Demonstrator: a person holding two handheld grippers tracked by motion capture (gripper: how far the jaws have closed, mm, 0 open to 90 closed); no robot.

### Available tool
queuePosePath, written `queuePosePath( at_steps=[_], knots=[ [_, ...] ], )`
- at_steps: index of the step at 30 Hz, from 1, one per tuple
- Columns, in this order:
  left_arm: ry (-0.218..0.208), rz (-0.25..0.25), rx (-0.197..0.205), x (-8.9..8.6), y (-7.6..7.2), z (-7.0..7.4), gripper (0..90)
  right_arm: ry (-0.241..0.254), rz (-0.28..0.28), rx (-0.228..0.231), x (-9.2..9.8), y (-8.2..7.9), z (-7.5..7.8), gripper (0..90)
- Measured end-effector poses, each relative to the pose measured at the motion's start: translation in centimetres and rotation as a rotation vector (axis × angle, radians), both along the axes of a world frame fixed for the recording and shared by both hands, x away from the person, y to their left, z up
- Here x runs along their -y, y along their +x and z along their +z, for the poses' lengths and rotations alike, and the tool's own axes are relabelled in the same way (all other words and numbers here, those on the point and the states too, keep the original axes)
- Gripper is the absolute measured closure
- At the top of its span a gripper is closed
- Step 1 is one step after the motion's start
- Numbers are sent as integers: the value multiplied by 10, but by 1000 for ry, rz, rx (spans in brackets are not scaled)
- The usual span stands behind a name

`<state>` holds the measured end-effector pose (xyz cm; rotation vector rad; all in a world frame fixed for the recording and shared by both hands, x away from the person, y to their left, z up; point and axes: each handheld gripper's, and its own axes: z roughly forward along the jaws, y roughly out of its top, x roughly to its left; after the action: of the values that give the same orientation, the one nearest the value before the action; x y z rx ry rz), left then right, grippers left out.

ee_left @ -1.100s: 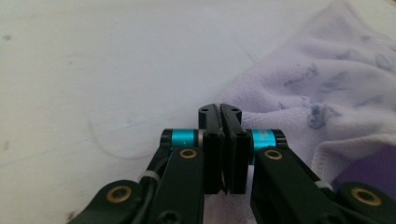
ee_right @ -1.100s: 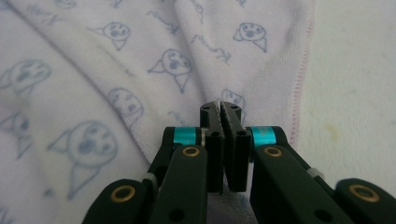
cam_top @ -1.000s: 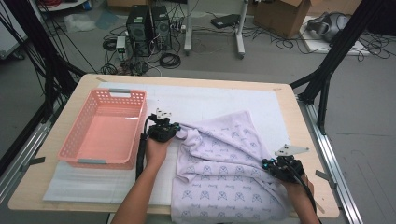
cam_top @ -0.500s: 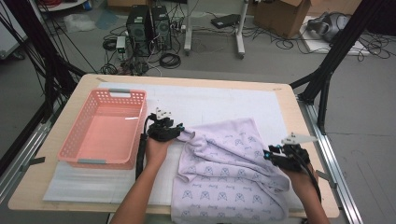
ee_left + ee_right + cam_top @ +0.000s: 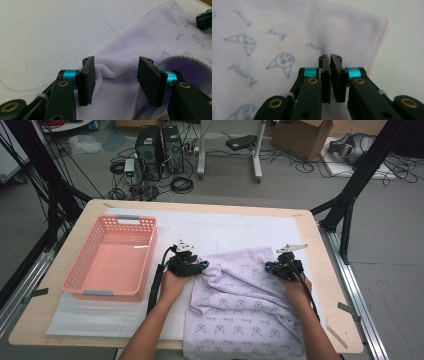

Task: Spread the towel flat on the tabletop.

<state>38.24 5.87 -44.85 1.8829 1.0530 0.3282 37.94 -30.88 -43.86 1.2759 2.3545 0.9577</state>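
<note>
A lilac towel (image 5: 245, 305) printed with small blue figures lies crumpled on the white mat and hangs over the table's near edge. My left gripper (image 5: 200, 266) rests at its upper left corner. In the left gripper view its jaws (image 5: 116, 75) stand apart and have just been opening; a soft fold of the towel (image 5: 150, 37) lies loose between them. My right gripper (image 5: 272, 267) sits on the towel's upper right corner. Its jaws (image 5: 330, 58) are pressed together over the flat cloth (image 5: 274, 32) close to the stitched hem, and I see no fold between the pads.
A pink plastic basket (image 5: 80, 285) stands with nothing in it on the left of the table. The white mat (image 5: 235, 227) runs bare beyond the towel. The other gripper (image 5: 205, 20) shows at the top right of the left gripper view.
My right hand has moved away from me along the towel's right side to its far corner, and the towel's far edge is now spread wider. The left hand has stayed put.
</note>
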Motion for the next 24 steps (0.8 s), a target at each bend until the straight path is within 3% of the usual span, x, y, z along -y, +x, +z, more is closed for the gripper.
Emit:
queuePosePath(
  at_steps=[2, 7, 10, 12, 14, 17, 20, 24],
  knots=[
    [-5, 2, -2, -1, 0, 0, 483, -3, 6, -37, 4, -5, 3, 881],
    [-6, 14, 11, -4, -2, 3, 463, -72, 21, -27, 15, -36, 7, 881],
    [-7, 24, 24, -8, -3, 6, 453, -20, 21, -64, 25, -53, 7, 865],
    [2, 37, 30, -9, -5, 8, 452, 13, 37, -51, 29, -55, 10, 770],
    [17, 60, 44, -9, -9, 11, 463, 24, 25, -16, 30, -50, 15, 683],
    [20, 74, 96, -10, -14, 16, 605, 50, -16, 48, 32, -33, 25, 638],
    [19, 49, 74, -7, -14, 15, 705, 43, -41, 90, 32, -11, 29, 651],
    [26, 21, 17, 1, -10, 6, 668, -13, -65, 79, 24, 15, 24, 652]
  ],
)
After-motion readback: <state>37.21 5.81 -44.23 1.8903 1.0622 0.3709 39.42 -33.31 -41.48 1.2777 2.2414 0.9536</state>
